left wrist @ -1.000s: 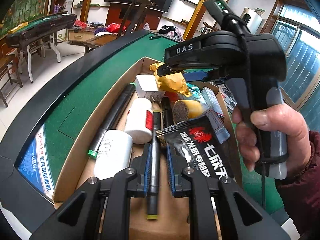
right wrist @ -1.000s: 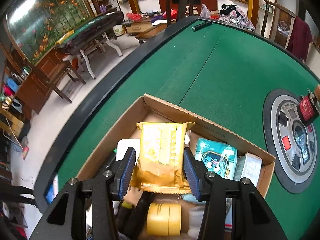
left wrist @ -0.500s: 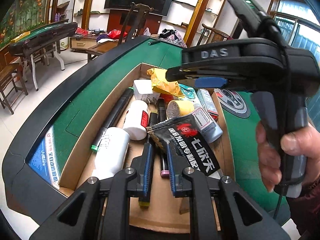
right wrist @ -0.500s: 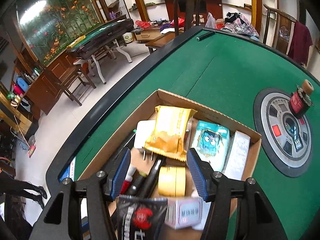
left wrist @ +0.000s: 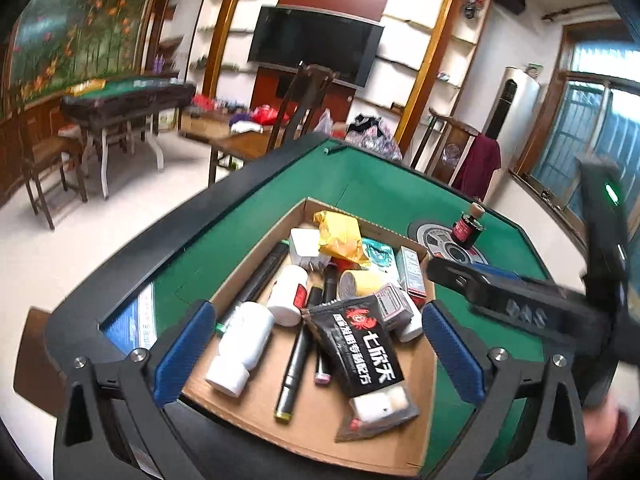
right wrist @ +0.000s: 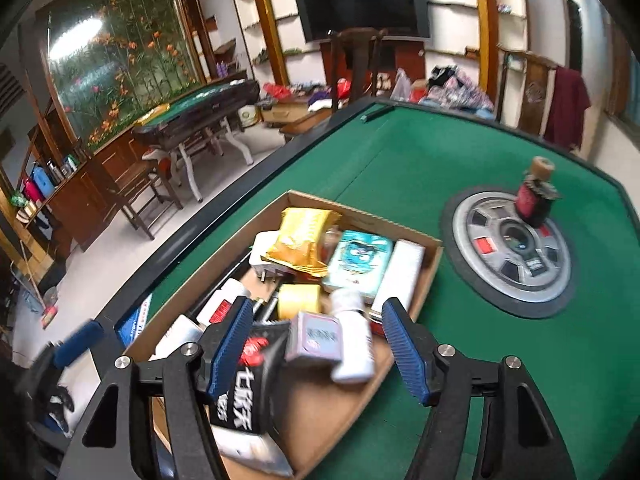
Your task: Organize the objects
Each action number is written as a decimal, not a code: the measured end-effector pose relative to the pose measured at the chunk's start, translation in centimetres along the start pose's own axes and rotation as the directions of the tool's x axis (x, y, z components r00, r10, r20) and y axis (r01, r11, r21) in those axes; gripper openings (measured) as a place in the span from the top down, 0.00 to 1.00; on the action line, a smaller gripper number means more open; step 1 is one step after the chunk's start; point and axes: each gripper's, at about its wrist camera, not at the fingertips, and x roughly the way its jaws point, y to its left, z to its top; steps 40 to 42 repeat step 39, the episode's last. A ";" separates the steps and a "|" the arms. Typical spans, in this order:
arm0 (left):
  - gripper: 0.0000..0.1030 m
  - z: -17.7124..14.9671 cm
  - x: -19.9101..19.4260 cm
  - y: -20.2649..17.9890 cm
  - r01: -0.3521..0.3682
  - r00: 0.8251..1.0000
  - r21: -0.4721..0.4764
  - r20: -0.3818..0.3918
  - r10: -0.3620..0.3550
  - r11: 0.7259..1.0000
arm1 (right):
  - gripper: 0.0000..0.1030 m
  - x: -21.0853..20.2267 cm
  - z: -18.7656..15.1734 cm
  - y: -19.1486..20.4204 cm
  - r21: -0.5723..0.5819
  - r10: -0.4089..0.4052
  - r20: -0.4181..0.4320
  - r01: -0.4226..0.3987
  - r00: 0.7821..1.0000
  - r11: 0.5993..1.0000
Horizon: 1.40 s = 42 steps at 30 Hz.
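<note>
Left wrist view: I look down into the cardboard box (left wrist: 428,392) on the green bench (left wrist: 384,184). Only this view shows the dark pen (left wrist: 296,364) lying loose on the box floor, the white bottle (left wrist: 244,344) beside it, and my right gripper's body at the right edge, above the bench beside the box. The black sachet (left wrist: 360,344) lies across the middle of the box, with the yellow packet (left wrist: 340,236) at the far end.

Right wrist view: I see the same box (right wrist: 430,276) from its other side. Only here do the teal pouch (right wrist: 358,264), the small grey carton (right wrist: 316,338) and the white vial (right wrist: 354,344) show clearly, and the round control panel (right wrist: 516,264) in the bench with a small dark bottle (right wrist: 534,200) standing on it. The yellow packet (right wrist: 302,240) lies at the far end of the box.

Fingers: the left gripper (left wrist: 316,356) has just been opening and its fingers (left wrist: 186,352) stand fully apart over the box, nothing between the pads. The right gripper (right wrist: 316,350) has also just been opening; its fingers (right wrist: 404,352) are well apart above the carton and vial, gripping nothing.
</note>
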 end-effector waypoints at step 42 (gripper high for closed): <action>0.00 -0.9 -3.0 1.4 -0.388 0.918 -0.070 0.066 0.392 0.919 | 0.14 -3.6 -5.5 1.7 -0.106 -0.090 0.110 0.102 0.990 0.989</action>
